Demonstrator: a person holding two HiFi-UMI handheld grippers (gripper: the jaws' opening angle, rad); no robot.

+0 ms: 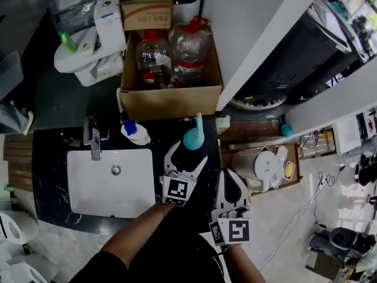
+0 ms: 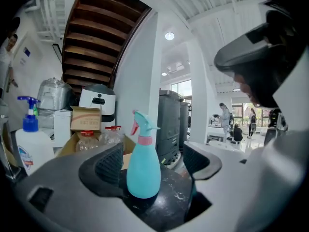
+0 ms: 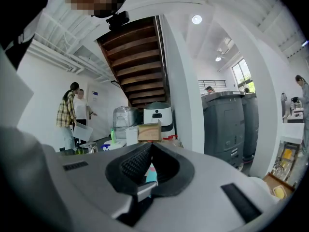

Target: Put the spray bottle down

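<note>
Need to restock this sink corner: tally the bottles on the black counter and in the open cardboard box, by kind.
Teal spray bottle: 1
White pump bottle with blue top: 1
Clear jugs with red caps: 2
Total: 4

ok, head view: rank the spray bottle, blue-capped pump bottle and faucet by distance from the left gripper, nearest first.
1. Spray bottle: upright between the jaws of the open left gripper.
2. Blue-capped pump bottle: off to the left, at the back right corner of the sink.
3. Faucet: further left, behind the sink.
</note>
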